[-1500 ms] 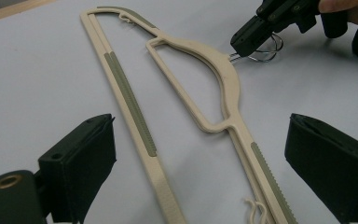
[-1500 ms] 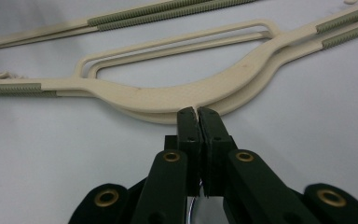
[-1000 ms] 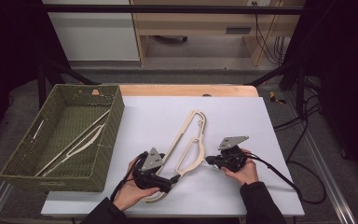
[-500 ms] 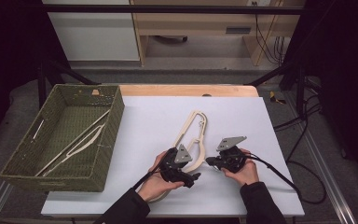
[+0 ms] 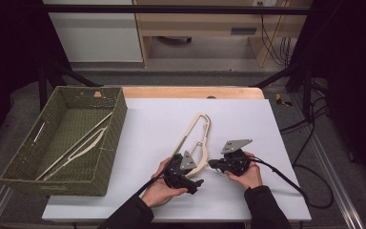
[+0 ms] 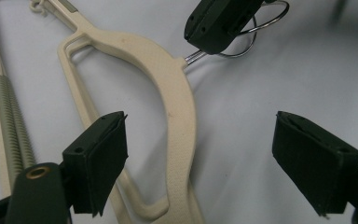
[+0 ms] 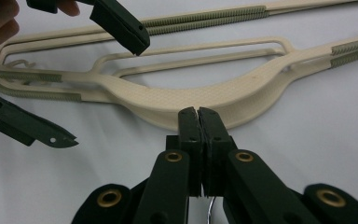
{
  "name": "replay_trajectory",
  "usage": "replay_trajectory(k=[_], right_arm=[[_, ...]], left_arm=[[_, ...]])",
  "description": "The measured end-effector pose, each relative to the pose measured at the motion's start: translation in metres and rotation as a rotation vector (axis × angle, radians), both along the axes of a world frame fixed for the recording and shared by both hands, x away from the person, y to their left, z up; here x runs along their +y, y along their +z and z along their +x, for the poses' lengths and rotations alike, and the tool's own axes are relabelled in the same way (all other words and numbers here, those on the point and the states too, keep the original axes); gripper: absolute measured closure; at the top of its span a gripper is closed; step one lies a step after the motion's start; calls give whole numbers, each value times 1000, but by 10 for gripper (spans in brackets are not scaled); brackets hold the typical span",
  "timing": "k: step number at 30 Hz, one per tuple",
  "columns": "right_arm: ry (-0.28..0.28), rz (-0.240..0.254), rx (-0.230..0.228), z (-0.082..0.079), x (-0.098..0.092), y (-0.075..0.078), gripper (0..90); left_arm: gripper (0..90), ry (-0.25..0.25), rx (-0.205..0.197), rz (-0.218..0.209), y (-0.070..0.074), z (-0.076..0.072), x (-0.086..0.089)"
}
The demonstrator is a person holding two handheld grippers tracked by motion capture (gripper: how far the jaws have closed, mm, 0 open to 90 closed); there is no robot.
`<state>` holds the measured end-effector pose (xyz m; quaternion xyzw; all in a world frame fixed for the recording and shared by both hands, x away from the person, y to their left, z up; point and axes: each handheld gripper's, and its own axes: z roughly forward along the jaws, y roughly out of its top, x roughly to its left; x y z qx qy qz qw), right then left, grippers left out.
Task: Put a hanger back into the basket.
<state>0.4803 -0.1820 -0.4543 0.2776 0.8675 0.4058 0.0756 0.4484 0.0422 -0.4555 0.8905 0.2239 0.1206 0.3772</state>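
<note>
Hanger (image 5: 194,138) flat on the worktop (image 5: 248,119), mid-right, hook end toward the person. Right tool (image 5: 213,164) clenched on the metal hook (image 6: 242,35) right where it meets the hanger's curved shoulder. Left tool (image 5: 198,182) released, jaws have just been narrowing but stand wide; the shoulder runs between them, nearer one pad (image 6: 100,158), not touched. Left tool sits just beside the right one. Basket (image 5: 107,164) with more hangers (image 5: 78,145) at far left, well apart.

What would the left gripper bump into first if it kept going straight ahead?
Probably the cream hanger: its curved shoulder lies between the open left gripper jaws. Farther on is the right gripper, shut on the hanger's metal hook.
</note>
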Motion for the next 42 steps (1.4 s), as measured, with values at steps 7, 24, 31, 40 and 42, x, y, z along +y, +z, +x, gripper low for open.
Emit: replay_trajectory(k=[7,24,31,40,42], right_arm=[[12,-15,-11,-2,1,7,893],[10,-53,-21,-12,6,27,894],[6,-63,-26,-14,7,34,894],[3,-57,-34,-16,7,38,893],[3,-56,-33,-16,7,38,892]], left_arm=[[259,31,-22,-26,2,2,2],[462,6,-27,63,5,8,-15],[584,8,-27,115,4,8,-21],[740,24,9,126,2,8,-23],[744,23,-2,134,2,6,-23]])
